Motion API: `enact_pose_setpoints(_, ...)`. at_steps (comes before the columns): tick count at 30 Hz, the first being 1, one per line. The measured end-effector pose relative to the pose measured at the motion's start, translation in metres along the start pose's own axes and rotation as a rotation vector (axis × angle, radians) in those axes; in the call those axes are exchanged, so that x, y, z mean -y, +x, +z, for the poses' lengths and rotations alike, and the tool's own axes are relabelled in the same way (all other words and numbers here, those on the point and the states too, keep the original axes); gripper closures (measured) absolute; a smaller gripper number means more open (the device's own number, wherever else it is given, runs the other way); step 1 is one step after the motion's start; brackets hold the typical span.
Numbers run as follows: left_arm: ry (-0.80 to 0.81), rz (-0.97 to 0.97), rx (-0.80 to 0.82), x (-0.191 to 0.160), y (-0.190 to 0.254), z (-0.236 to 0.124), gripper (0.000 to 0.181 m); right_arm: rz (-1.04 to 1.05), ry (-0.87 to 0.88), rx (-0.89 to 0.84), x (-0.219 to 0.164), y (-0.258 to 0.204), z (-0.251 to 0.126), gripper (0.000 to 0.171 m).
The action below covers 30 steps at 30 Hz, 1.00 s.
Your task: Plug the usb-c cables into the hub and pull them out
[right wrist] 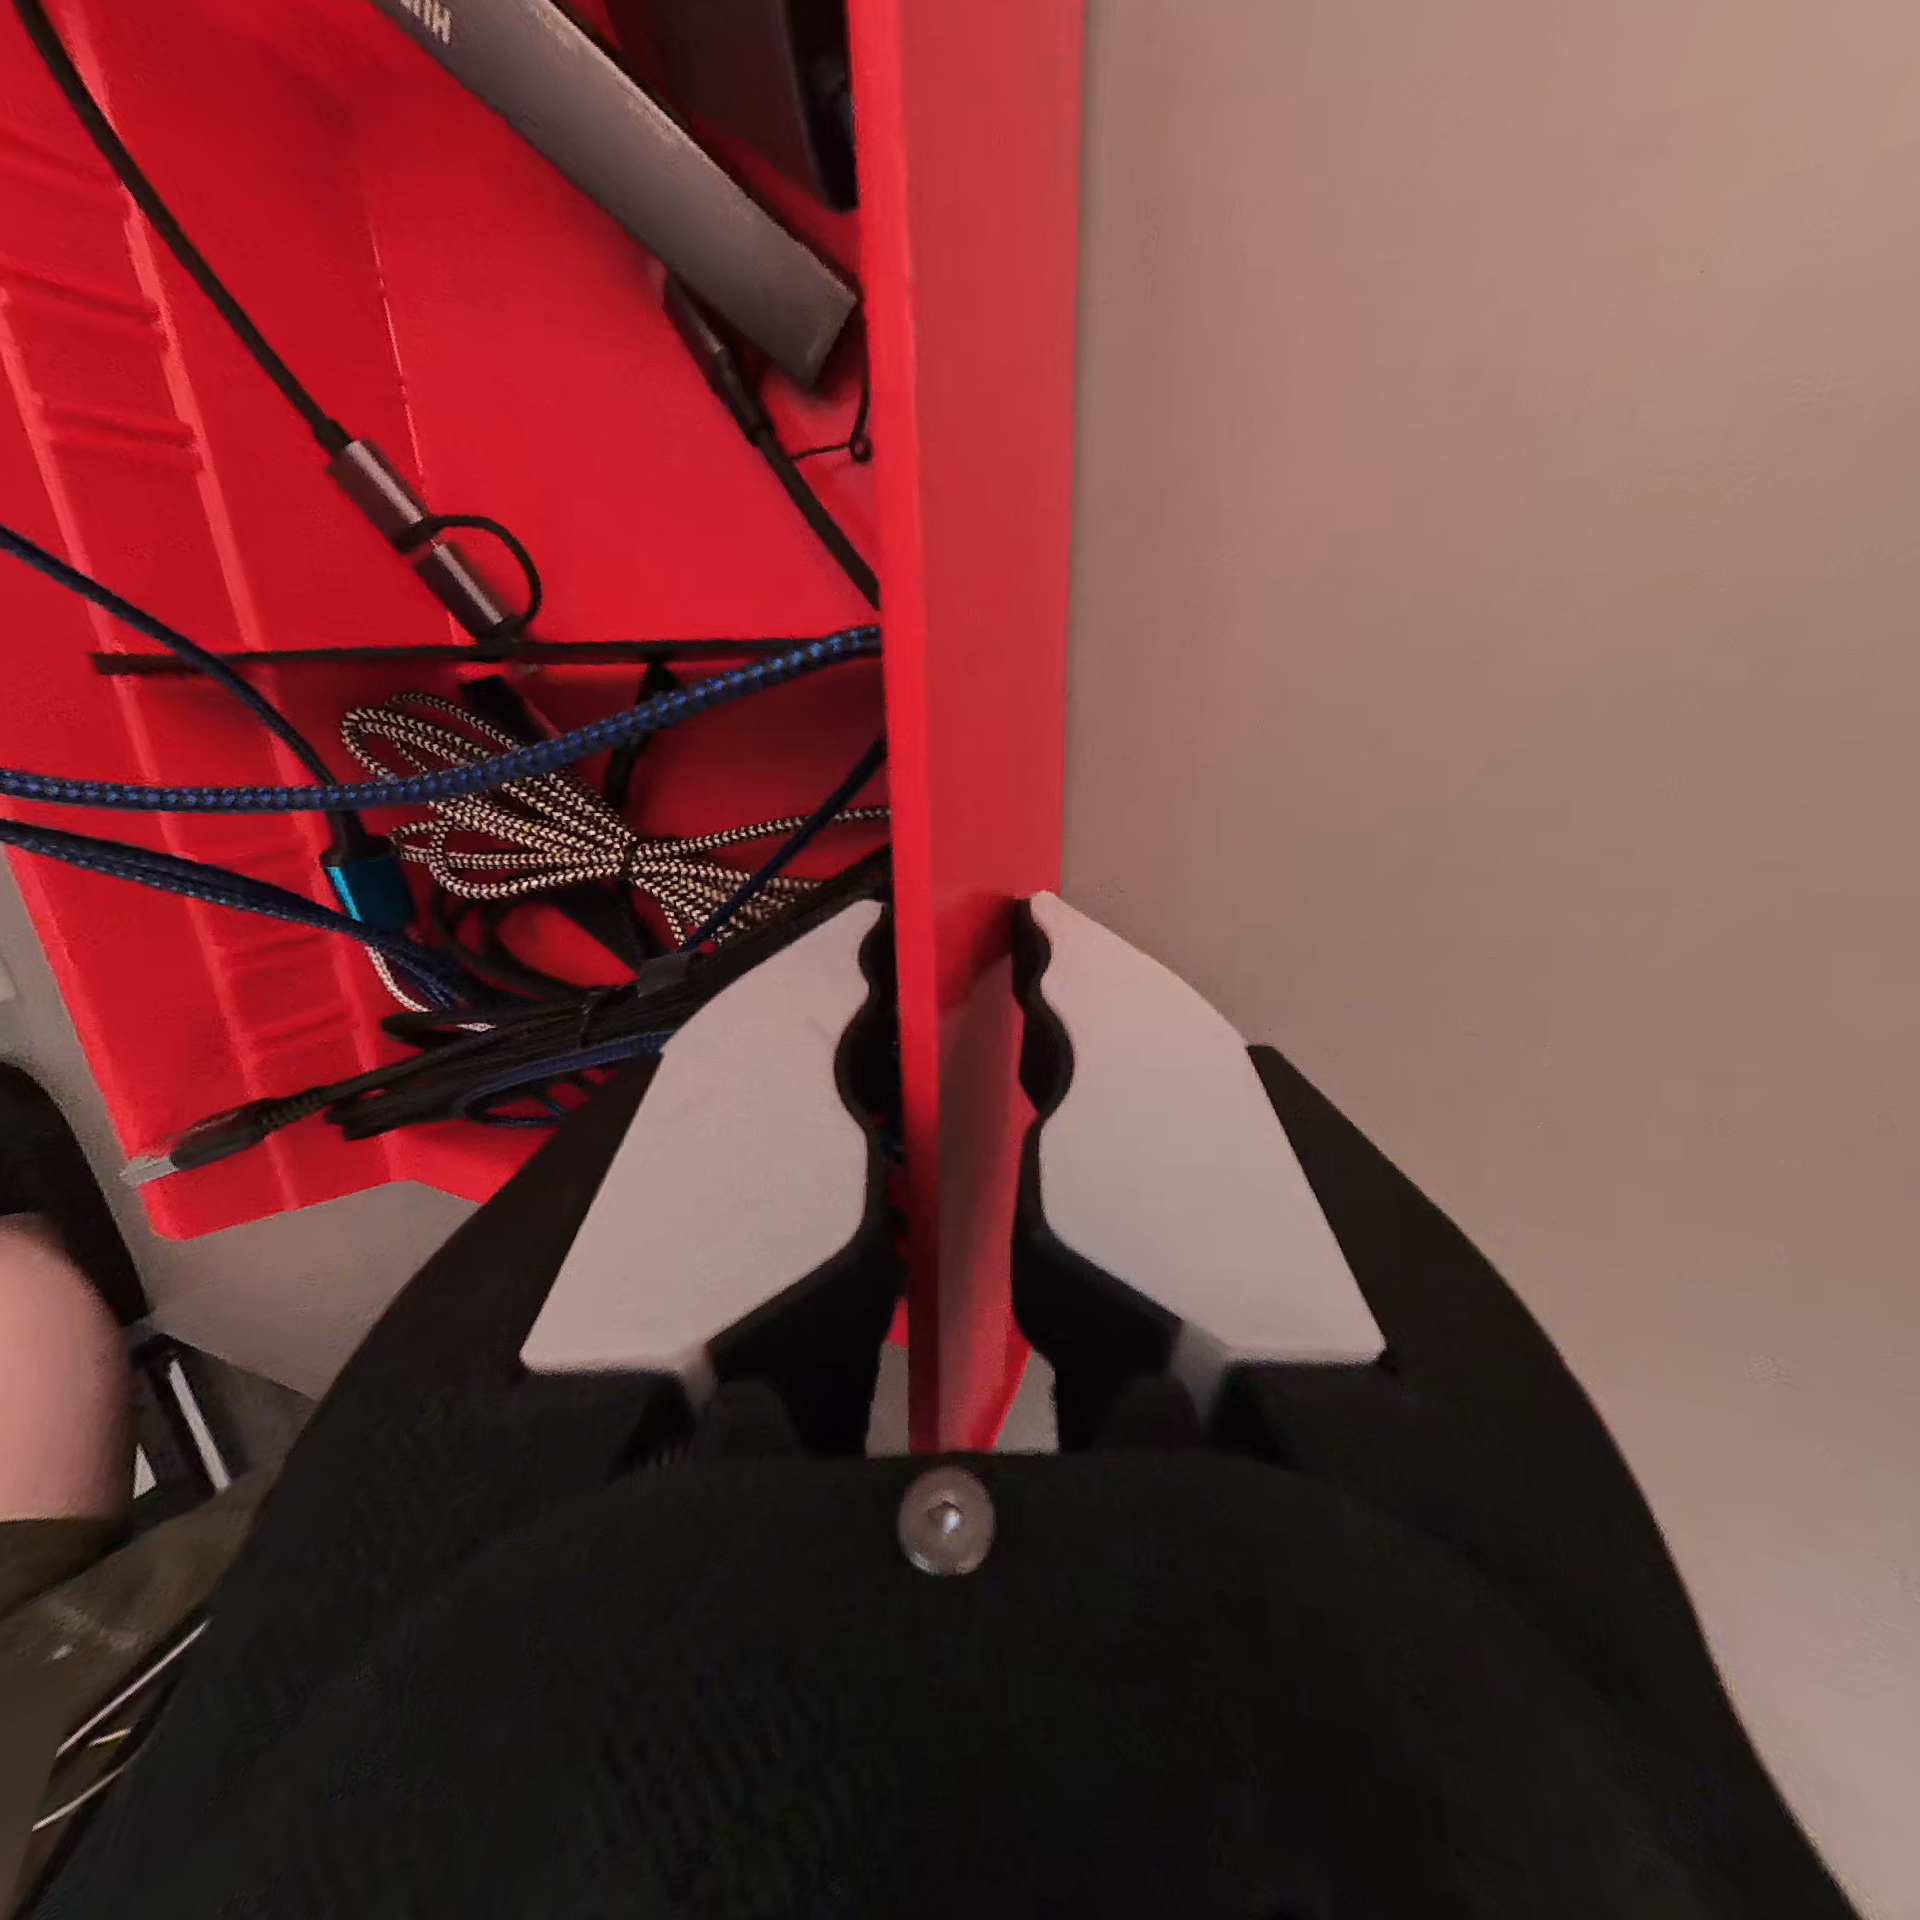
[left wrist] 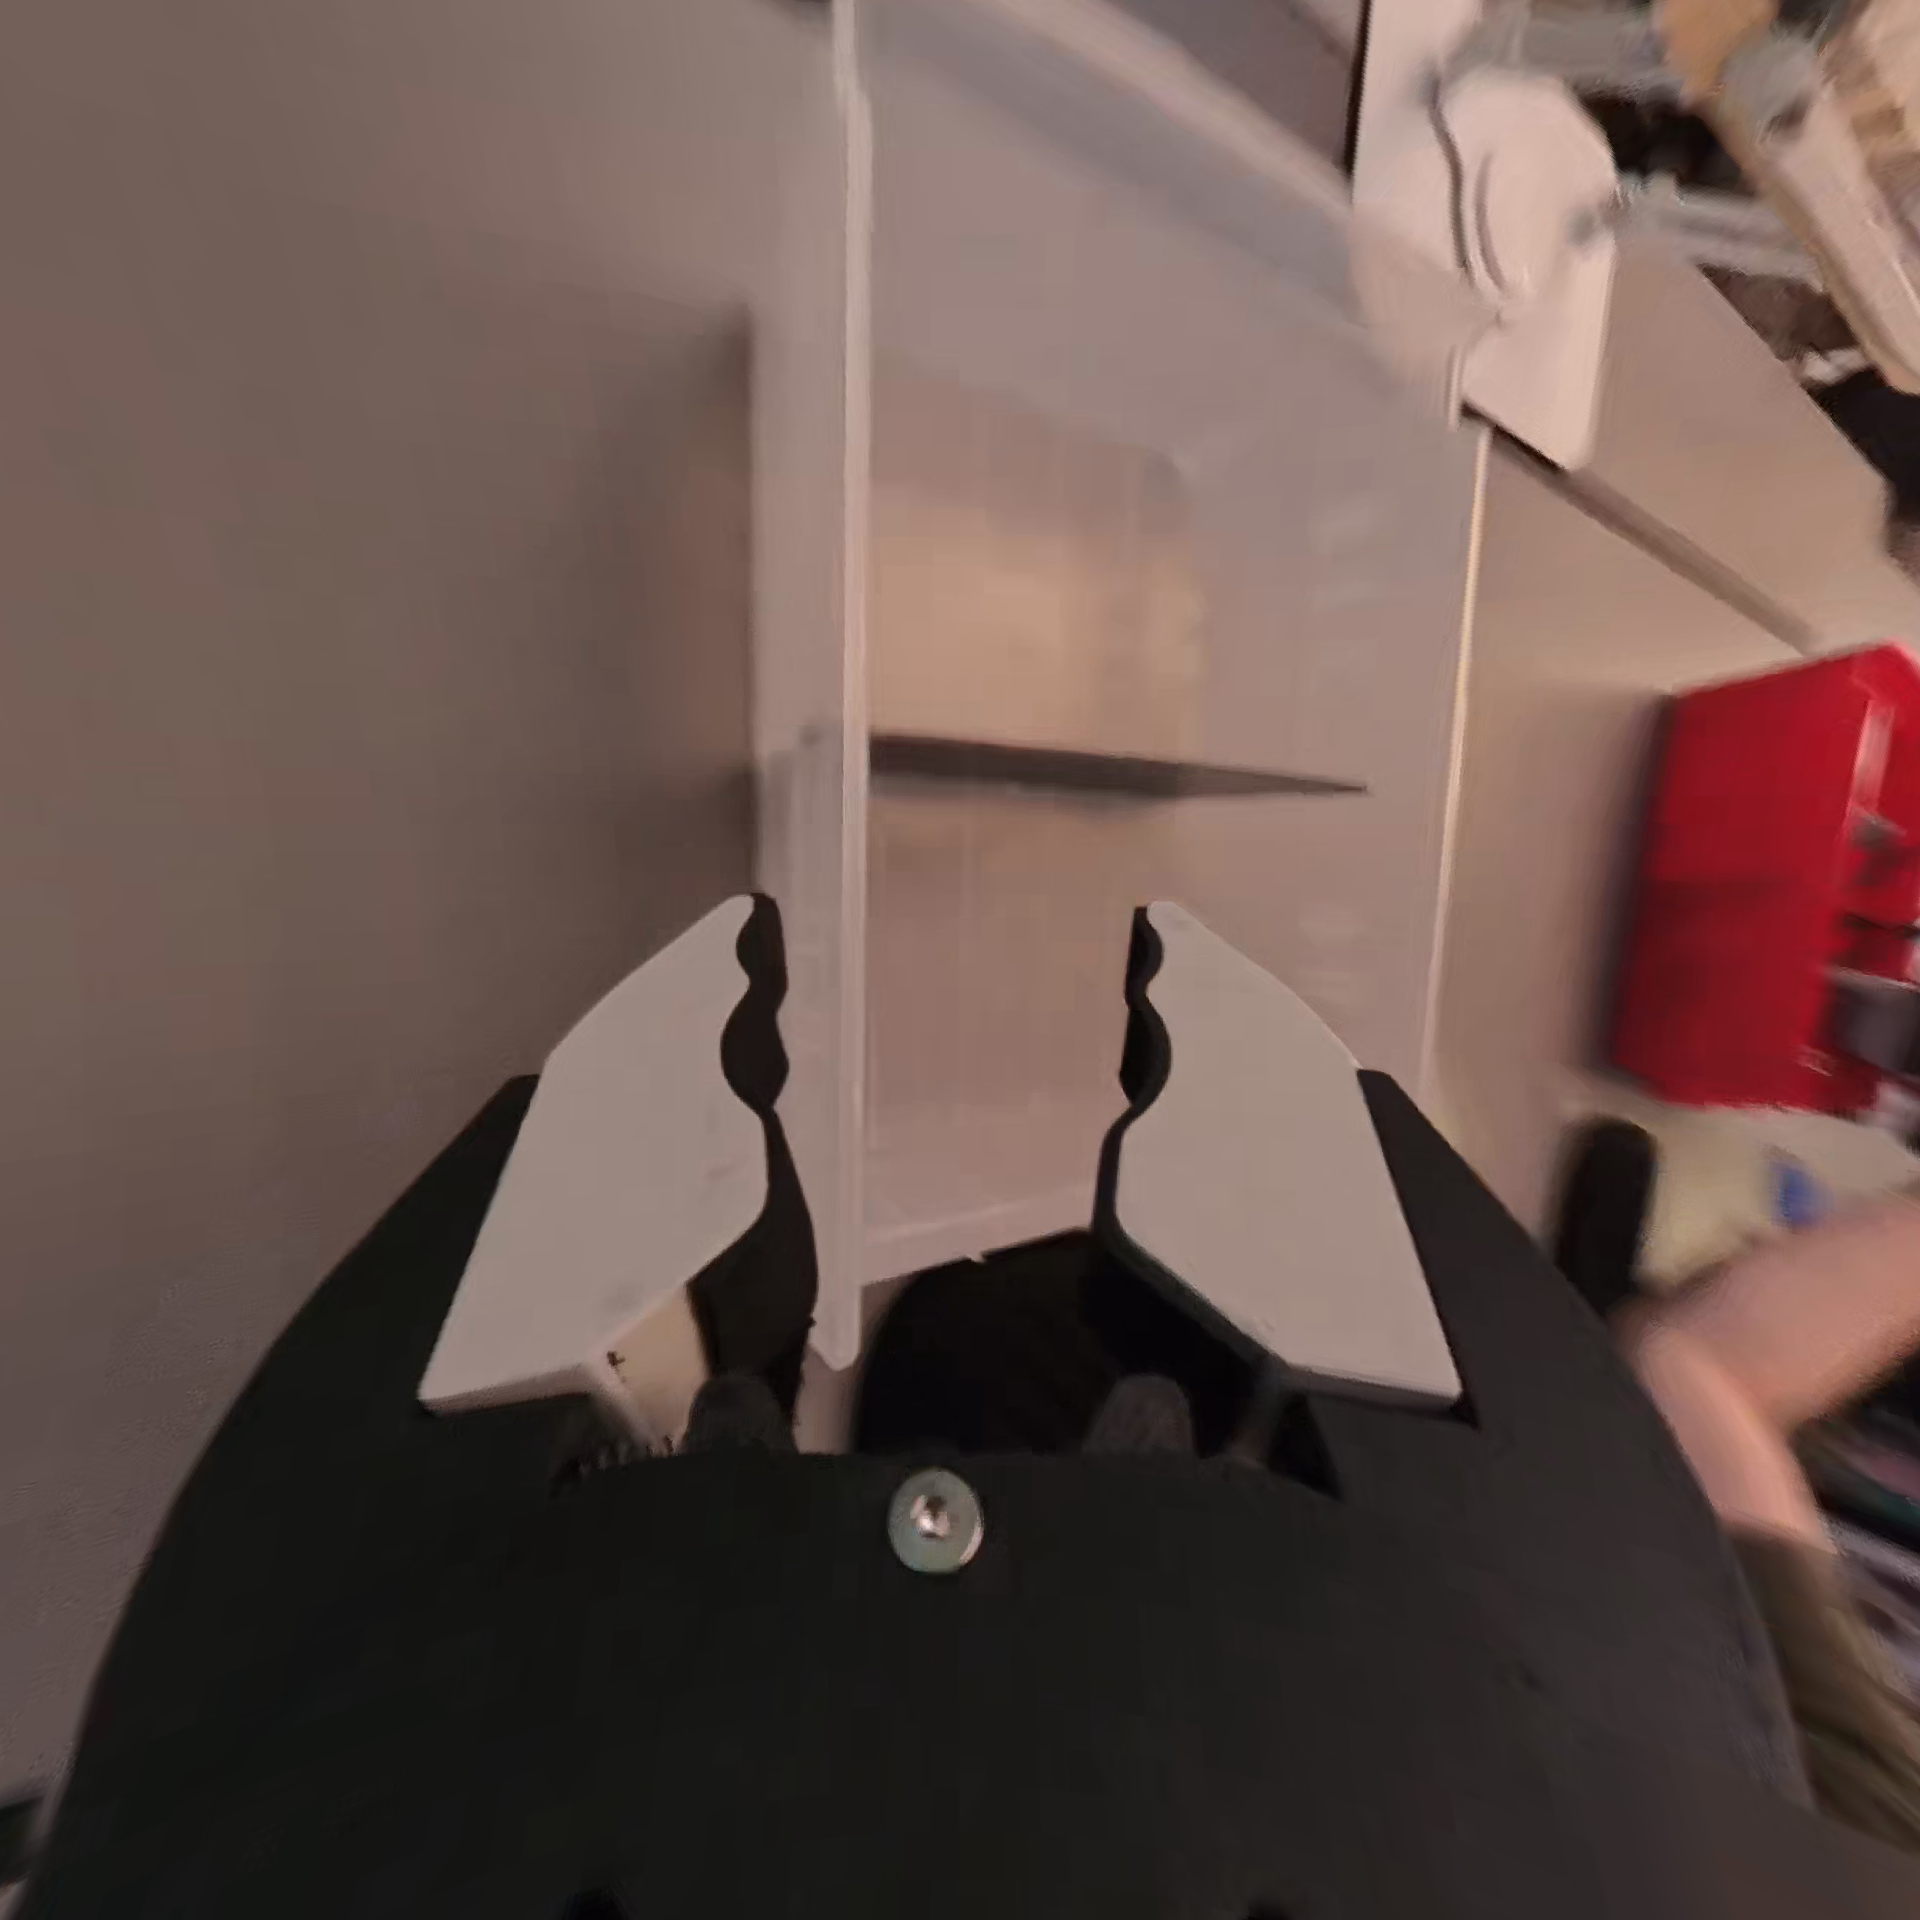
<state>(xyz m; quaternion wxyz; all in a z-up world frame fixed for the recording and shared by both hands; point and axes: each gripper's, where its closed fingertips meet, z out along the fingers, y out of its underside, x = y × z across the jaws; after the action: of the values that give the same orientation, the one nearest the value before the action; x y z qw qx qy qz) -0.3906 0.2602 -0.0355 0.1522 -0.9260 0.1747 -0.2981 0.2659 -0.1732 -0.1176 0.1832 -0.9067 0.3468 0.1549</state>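
Red plastic bin (right wrist: pixel 623 499), right wrist view, itemised left to right.

Item 1: ribbed left wall of the bin, with a dark blue braided cable (right wrist: pixel 436 790) running across it toward the right wall.

Item 2: teal-shelled connector (right wrist: pixel 364 878) on a blue cable, low in the bin, beside a black-and-white braided cable (right wrist: pixel 540 821) lying coiled. A bundle of black cables (right wrist: pixel 499 1039) lies below them; one plug end (right wrist: pixel 197 1148) pokes over the bin's near edge.

Item 3: grey metal plug pair (right wrist: pixel 426 540) on a black lead, upper middle.

Item 4: grey hub (right wrist: pixel 665 177), a flat slab slanting toward the right wall, with a short black lead at its lower end. No loose cable appears seated in it.

Item 5: right gripper (right wrist: pixel 951 914), fingers narrow and astride the bin's right wall (right wrist: pixel 977 520), apparently clamping it.

Left wrist view: left gripper (left wrist: pixel 956 914), fingers wide, its left finger close against the upright wall of a clear plastic bin (left wrist: pixel 1143 623); nothing pinched. The picture is blurred. The red bin shows far right.

Step, as judged: preparation only, with the bins being handled and no plugging begun. The next move calls for freeing the right-hand fingers from the wall, then lifting out the hub and one USB-C end.
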Motion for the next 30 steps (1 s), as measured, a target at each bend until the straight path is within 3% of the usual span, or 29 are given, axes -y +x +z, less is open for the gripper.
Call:
enact_pose_setpoints(5, -0.198, -0.053, 0.062, -0.02, -0.023, 0.034, 0.122, -0.021, -0.031, -0.063, -0.004, 0.003, 0.002, 0.16)
enact_pose_setpoints(10, -0.394, -0.096, 0.031, -0.047, -0.026, 0.056, 0.141, -0.087, -0.105, -0.118, -0.013, -0.004, 0.004, 0.161)
enact_pose_setpoints(15, -0.475, -0.031, 0.09, -0.053, -0.031, 0.062, 0.155, -0.177, -0.175, -0.154, -0.018, -0.018, 0.009, 0.158)
enact_pose_setpoints(23, -0.717, 0.206, 0.217, -0.075, 0.001, 0.078, 0.167, -0.309, -0.256, -0.172, -0.017, -0.062, 0.029, 0.159)
enact_pose_setpoints(30, -0.834, 0.313, 0.282, -0.086, 0.047, 0.102, 0.164, -0.435, -0.326, -0.217, -0.022, -0.115, 0.051, 0.153)
